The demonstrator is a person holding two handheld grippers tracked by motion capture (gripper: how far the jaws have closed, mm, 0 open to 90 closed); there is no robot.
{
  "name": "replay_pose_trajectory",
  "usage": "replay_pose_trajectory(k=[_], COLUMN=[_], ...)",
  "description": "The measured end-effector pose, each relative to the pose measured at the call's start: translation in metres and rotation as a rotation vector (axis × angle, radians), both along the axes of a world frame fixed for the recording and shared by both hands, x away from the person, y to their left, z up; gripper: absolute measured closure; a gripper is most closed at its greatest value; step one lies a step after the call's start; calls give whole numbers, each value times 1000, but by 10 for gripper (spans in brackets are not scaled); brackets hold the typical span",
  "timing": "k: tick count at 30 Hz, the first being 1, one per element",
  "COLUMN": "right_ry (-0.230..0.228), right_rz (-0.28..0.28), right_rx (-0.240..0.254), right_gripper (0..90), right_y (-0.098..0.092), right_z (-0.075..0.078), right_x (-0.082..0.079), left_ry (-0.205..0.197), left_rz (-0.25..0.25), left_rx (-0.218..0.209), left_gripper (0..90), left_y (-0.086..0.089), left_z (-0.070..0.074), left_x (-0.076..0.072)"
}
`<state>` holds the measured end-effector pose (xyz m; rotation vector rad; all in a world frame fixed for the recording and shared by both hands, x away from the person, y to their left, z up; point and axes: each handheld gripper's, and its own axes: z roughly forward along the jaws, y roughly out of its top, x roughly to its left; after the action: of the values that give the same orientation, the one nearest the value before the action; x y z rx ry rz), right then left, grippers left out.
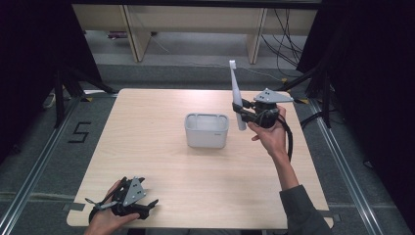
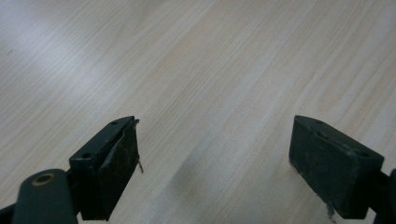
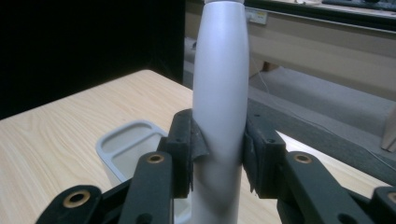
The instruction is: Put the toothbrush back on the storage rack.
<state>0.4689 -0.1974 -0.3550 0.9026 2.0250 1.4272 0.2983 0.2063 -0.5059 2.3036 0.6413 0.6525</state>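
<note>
Just beside the white tub (image 1: 206,130), the right tool (image 1: 243,108) clamps a toothbrush (image 1: 236,93).

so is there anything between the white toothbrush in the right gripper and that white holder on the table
Nothing visible does. The right gripper holds the toothbrush upright, above the table and just to the right of the holder. The holder's open top is uncovered, and the left gripper rests far off at the table's near edge.

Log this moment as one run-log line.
right gripper: shut on toothbrush, upright beside holder | left gripper: open, empty, near table edge
</note>
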Motion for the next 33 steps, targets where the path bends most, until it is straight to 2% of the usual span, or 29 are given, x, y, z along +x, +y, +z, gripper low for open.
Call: replay_pose_trajectory(k=[9,11,12,13,15,16,17,20,22,28,29,33], right_ry=[-35,-22,-44,-26,-29,-47,-30,-26,-33,-45,-24,-14], right_rz=[31,43,42,49,52,59,62,64,78,83,87,91], right_rx=[36,47,39,51,55,48,56,56,64,47,52,54], right_gripper=[666,666,666,666,666,666,666,666,666,666,666,666], right_y=[23,29,31,34,40,42,45,52,57,71,74,82], right_z=[1,0,0,-1,-3,-4,-5,-6,-6,-5,-5,-9], right_x=[11,12,14,15,16,18,18,21,23,28,28,31], left_ry=[-1,-1,-2,-3,-1,-1,-1,-1,4,9,6,10], left_rz=[-3,-2,0,-2,-4,-3,-4,-4,-8,-13,-8,-6], left_rx=[0,-3,-3,-2,1,0,1,1,0,4,5,0], left_gripper=[153,153,153,153,153,153,153,153,153,153,153,153], left_y=[0,0,0,0,0,0,0,0,0,0,0,0], left_z=[0,0,0,0,0,0,1,1,1,1,1,1], left_x=[0,0,0,0,0,0,0,0,0,0,0,-1])
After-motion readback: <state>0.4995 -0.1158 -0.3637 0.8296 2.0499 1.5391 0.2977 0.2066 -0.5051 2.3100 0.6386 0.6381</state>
